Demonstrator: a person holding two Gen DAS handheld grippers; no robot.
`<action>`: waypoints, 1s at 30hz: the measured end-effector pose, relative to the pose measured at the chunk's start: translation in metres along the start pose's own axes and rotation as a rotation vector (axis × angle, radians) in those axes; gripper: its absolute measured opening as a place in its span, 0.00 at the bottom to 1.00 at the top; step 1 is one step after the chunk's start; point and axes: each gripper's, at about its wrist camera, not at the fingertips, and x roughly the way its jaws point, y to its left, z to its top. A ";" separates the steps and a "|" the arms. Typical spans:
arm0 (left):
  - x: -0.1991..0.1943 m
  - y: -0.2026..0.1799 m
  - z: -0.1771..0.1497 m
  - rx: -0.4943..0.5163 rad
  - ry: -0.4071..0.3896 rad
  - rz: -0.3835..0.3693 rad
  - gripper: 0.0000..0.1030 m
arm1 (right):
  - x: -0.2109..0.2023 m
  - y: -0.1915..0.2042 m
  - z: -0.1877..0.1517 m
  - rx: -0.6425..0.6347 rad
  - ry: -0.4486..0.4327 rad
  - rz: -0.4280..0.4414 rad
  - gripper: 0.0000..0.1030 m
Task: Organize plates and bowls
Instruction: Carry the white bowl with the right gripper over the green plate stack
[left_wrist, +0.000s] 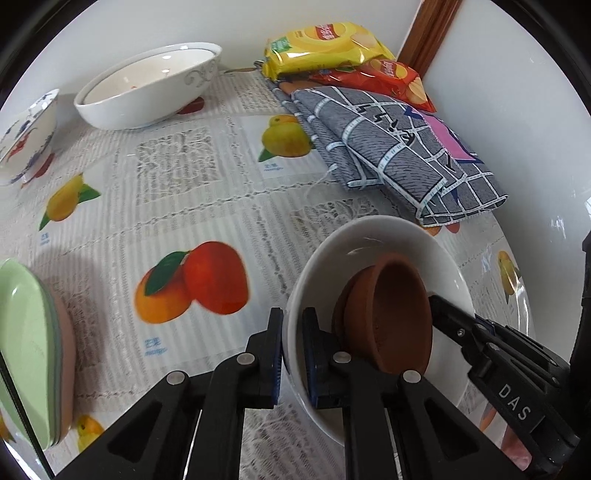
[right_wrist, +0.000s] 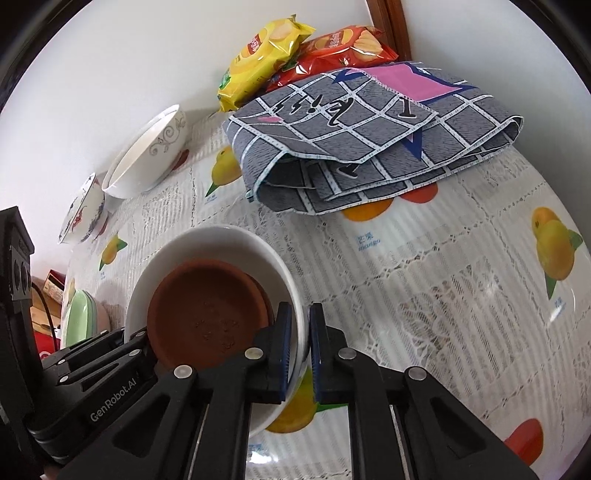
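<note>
A white bowl (left_wrist: 384, 243) with brown clay dishes (left_wrist: 388, 314) inside it is held between both grippers above the table. My left gripper (left_wrist: 292, 354) is shut on the bowl's left rim. My right gripper (right_wrist: 300, 350) is shut on the bowl's right rim (right_wrist: 295, 295); the brown dishes (right_wrist: 207, 310) show in that view too. A large white patterned bowl (left_wrist: 147, 88) and a small blue-and-red painted bowl (left_wrist: 26, 136) stand at the back left. A stack of green and pink plates (left_wrist: 33, 347) sits at the left.
A folded grey checked cloth (left_wrist: 399, 147) lies at the back right, with yellow (left_wrist: 321, 44) and red (left_wrist: 391, 77) chip bags behind it by the wall. The table has a fruit-print cover (left_wrist: 192, 206).
</note>
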 end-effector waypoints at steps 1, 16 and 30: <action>-0.002 0.003 -0.001 -0.006 0.000 -0.001 0.10 | -0.001 0.002 -0.001 -0.003 0.003 0.005 0.07; -0.036 0.027 -0.017 -0.040 -0.030 0.009 0.10 | -0.022 0.035 -0.016 -0.043 -0.004 0.023 0.07; -0.068 0.035 -0.017 -0.053 -0.079 0.011 0.10 | -0.048 0.056 -0.016 -0.058 -0.038 0.035 0.07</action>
